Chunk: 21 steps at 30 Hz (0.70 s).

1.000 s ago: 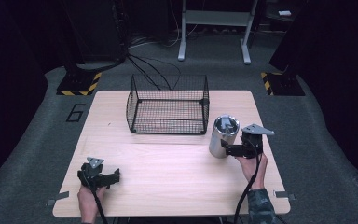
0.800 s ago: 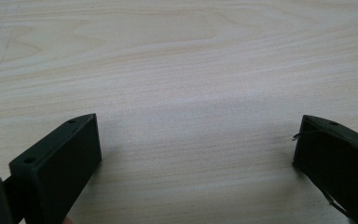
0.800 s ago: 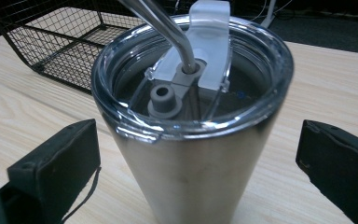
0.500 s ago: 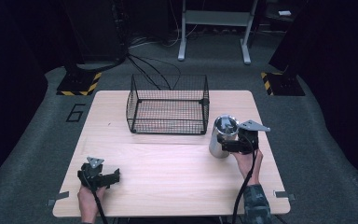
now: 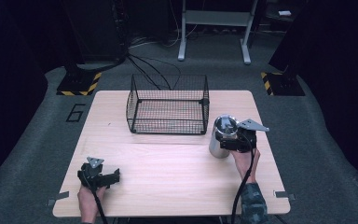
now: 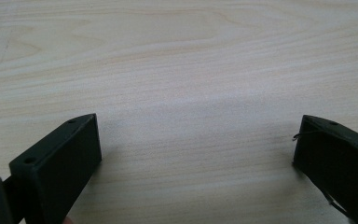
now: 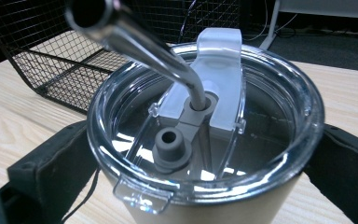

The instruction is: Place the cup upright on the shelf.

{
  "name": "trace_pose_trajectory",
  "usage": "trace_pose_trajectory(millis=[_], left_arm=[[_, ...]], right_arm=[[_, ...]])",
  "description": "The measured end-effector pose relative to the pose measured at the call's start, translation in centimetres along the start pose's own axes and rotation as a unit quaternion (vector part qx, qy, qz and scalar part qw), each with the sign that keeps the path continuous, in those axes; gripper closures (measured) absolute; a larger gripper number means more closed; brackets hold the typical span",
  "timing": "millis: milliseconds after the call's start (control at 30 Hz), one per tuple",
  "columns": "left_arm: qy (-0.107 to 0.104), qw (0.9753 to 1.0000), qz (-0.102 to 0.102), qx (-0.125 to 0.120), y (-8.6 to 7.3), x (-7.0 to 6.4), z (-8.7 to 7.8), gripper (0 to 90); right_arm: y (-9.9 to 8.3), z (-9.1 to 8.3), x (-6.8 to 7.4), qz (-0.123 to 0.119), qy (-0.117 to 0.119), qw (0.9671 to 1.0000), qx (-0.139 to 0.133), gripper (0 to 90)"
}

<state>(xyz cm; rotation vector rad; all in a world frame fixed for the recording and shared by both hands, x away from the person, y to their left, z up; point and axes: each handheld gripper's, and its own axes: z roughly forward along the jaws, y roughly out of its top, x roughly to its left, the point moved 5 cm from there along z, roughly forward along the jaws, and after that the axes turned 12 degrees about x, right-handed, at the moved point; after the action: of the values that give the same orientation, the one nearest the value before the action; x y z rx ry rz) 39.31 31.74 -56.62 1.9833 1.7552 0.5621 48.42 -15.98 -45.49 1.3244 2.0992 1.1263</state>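
Gripping unlabelled tumbler (image 5: pixel 220 137), right tool (image 5: pixel 230 142).

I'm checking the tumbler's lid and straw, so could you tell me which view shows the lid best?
The right gripper view: the clear lid appears close up, with the metal straw through its slider and the right gripper's jaws on either side of the tumbler. The high view shows it small and partly hidden. The left gripper view shows bare table.

Right claw (image 5: pixel 223 140): shifted slightly up the bench toward the wire basket (image 5: pixel 168 105), carrying the steel tumbler (image 5: pixel 223 135) with it between its jaws; tumbler raised marginally, nearer the basket.
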Motion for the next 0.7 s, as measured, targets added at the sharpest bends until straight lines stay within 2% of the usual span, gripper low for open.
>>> trace_pose_trajectory(millis=[467,700], left_arm=[[0.001,1.0,0.001,-0.001,0.0,0.0,0.0,0.5],[0.001,1.0,0.001,-0.001,0.0,0.0,0.0,0.5]], right_arm=[[0.0,0.7,0.0,0.009,0.01,0.9997,-0.021,0.0],[0.0,1.2,0.0,0.012,0.011,0.9997,-0.02,0.0]])
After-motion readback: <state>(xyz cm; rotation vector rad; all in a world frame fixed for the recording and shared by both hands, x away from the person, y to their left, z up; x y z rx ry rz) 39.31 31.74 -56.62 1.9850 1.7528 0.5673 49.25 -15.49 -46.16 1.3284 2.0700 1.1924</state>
